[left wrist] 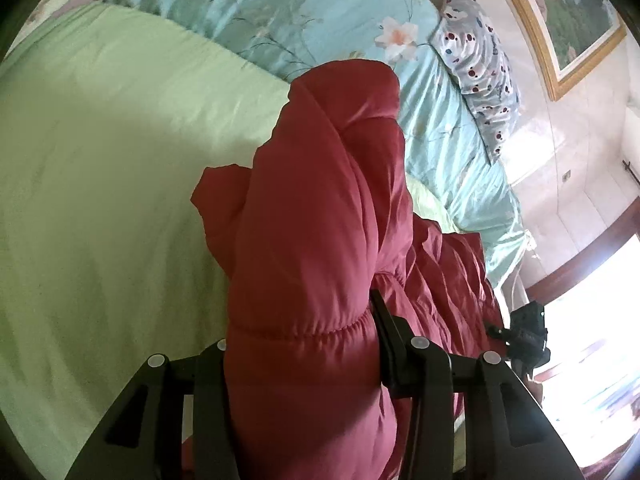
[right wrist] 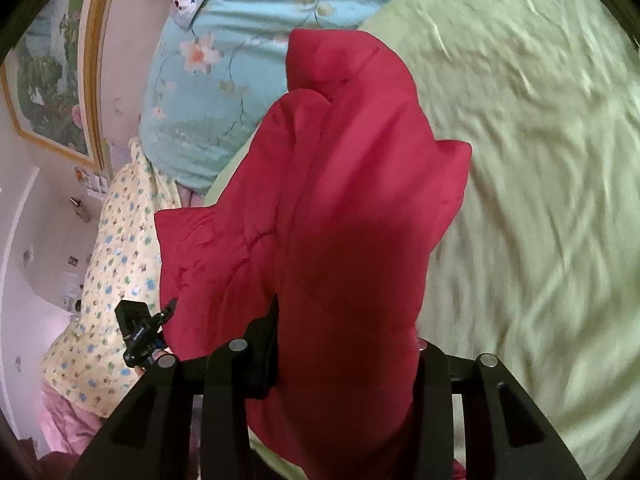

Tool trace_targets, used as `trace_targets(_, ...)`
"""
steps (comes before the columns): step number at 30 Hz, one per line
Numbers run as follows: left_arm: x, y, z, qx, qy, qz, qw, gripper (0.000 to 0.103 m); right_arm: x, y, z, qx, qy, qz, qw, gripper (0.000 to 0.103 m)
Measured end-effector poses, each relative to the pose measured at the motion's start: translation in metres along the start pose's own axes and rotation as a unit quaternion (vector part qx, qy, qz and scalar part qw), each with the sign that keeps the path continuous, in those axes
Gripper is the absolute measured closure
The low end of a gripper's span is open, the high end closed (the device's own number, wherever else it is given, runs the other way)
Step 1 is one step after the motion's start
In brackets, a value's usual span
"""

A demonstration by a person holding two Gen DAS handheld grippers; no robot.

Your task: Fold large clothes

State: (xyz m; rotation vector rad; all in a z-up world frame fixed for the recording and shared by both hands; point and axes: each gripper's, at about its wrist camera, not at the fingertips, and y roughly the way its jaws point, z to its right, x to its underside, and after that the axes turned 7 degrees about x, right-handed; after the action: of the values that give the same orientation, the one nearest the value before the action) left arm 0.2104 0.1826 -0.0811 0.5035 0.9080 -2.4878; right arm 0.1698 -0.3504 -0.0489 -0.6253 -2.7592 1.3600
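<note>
A red puffy quilted jacket [left wrist: 316, 220] hangs over a bed with a pale green sheet [left wrist: 100, 180]. My left gripper [left wrist: 300, 336] is shut on a thick fold of the jacket near an elastic seam; the fabric bulges between the black fingers [left wrist: 386, 316]. My right gripper [right wrist: 344, 344] is shut on another part of the same jacket [right wrist: 352, 200], which drapes over and hides its right finger. The right gripper shows in the left wrist view [left wrist: 524, 336] past the jacket's edge. The left gripper shows in the right wrist view [right wrist: 144, 332] at the lower left.
A light blue floral quilt [left wrist: 288, 12] lies bunched at the head of the bed with a spotted pillow [left wrist: 476, 68]. A gold-framed picture [left wrist: 560, 20] hangs on the wall. A yellow patterned blanket [right wrist: 116, 272] lies at the bed's left side. A bright window [left wrist: 592, 360] is at the right.
</note>
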Motion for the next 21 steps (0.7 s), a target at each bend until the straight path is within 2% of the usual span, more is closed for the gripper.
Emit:
trace_targets(4,0.023,-0.026,-0.006,-0.008,-0.007,0.003,0.9999,0.061,0.018,-0.003,0.004,0.005,0.006,0.010,1.000,0.063)
trace_targets(8,0.032,-0.030,-0.006,-0.054,0.007,0.005,0.9985,0.060,0.024,-0.001,0.002,0.026,0.004,0.029,0.999,0.063)
trace_targets(12,0.034,-0.022,0.000,-0.098,0.018,0.006,0.9950,0.058,0.022,0.006,-0.002,0.068,-0.016,0.048,0.996,0.059)
trace_targets(14,0.035,-0.019,0.006,-0.113,0.025,0.008,0.9933,0.057,0.021,0.008,0.000,0.075,-0.015,0.057,0.995,0.056)
trace_targets(19,0.042,-0.017,0.020,-0.153,0.045,0.009,0.9871,0.049,0.022,0.013,0.009,0.103,-0.006,0.070,0.992,0.047)
trace_targets(21,0.045,-0.013,0.028,-0.176,0.052,0.011,0.9830,0.040,0.022,0.016,0.010,0.112,-0.004,0.073,0.991,0.042)
